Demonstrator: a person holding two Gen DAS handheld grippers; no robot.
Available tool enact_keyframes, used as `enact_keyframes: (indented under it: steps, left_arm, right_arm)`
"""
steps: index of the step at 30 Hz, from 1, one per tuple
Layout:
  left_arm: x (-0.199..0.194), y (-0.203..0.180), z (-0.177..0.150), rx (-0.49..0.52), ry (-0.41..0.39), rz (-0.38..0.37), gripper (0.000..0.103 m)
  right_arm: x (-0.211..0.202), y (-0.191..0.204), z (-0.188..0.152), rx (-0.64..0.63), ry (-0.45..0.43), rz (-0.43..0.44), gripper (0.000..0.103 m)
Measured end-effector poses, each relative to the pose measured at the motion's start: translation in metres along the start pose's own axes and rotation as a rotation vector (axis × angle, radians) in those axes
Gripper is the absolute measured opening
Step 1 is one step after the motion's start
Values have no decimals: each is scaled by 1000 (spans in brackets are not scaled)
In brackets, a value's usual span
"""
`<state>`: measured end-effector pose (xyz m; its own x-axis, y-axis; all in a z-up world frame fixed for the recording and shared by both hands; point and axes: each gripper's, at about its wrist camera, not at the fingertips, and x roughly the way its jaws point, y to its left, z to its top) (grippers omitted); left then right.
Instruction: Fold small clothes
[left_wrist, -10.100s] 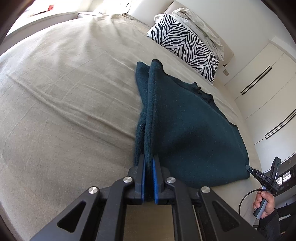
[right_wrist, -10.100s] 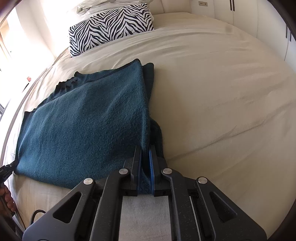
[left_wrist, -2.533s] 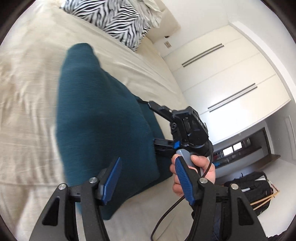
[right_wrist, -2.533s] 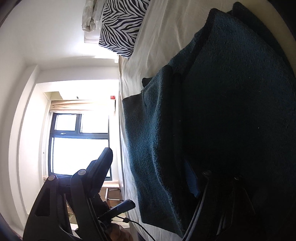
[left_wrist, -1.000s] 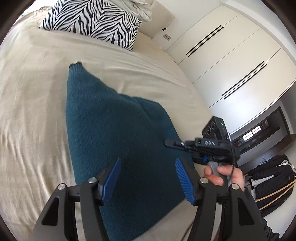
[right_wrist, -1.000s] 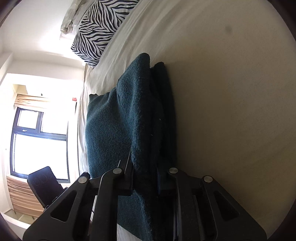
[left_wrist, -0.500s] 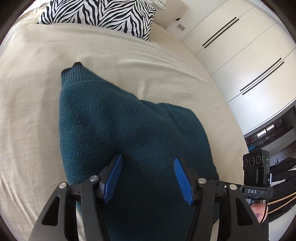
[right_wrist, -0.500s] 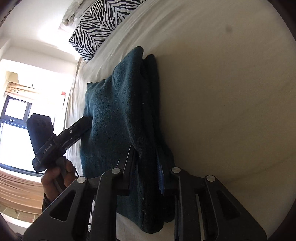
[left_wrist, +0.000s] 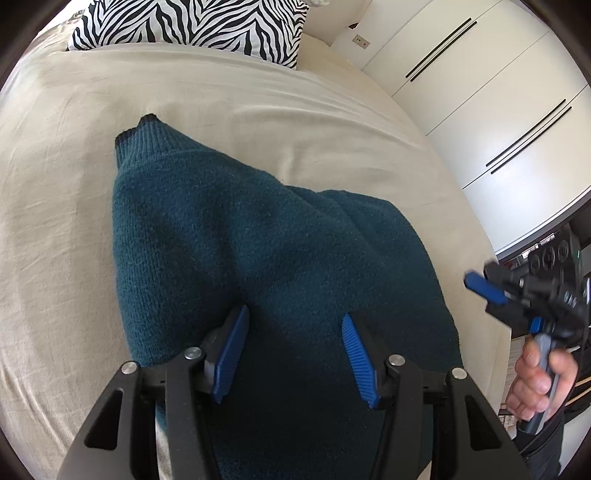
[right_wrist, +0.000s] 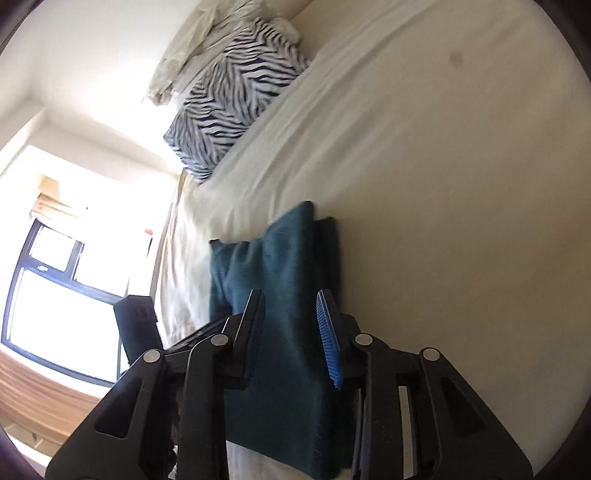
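A wide bed (left_wrist: 332, 122) covered with a cream, lightly creased sheet carries everything. A dark teal knitted garment (left_wrist: 258, 258), folded into a thick stack, lies on it near the foot edge, its ribbed cuff or hem pointing toward the head end. In the right wrist view its layers (right_wrist: 291, 266) sit one atop another close to the side edge facing the window. At the head end a zebra-striped pillow (left_wrist: 192, 26) rests on the sheet, with pale crumpled bedding (right_wrist: 207, 40) behind it
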<state>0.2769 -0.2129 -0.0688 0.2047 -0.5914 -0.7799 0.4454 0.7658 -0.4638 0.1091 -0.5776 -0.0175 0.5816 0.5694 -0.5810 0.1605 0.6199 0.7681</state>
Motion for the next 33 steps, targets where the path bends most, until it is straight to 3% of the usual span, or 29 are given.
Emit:
enact_keyframes:
  steps: [6, 8, 10, 15, 20, 22, 24, 27, 29, 33]
  left_arm:
    - [5, 2, 7, -10, 25, -16, 53]
    - [6, 5, 9, -22, 33, -26, 53]
    - [9, 7, 10, -31, 38, -25, 52]
    - [11, 7, 10, -32, 36, -21, 52]
    - [-2, 14, 8, -62, 7, -61, 47]
    - [-19, 17, 0, -86, -19, -68, 44]
    - [-40, 9, -16, -47, -52, -16, 42]
    - [-63, -14, -44, 41, -84, 18, 42]
    - [-54, -19, -60, 59, -32, 30, 43]
    - [-31, -10, -71, 14, 29, 13, 42]
  right_arm:
    - [96, 35, 21, 6, 179, -26, 29]
    - [116, 36, 22, -26, 205, -128, 27]
    - [126, 25, 25, 15, 200, -109, 27]
    - [121, 13, 16, -50, 139, -103, 14]
    - [92, 9, 7, 15, 87, -79, 18]
    - [63, 13, -10, 11, 58, -18, 19]
    - [36, 20, -35, -13, 53, 46, 19]
    - [20, 13, -71, -28, 86, 37, 19]
    - [25, -9, -88, 0, 120, -35, 19]
    - [21, -37, -103, 31, 71, 35, 13]
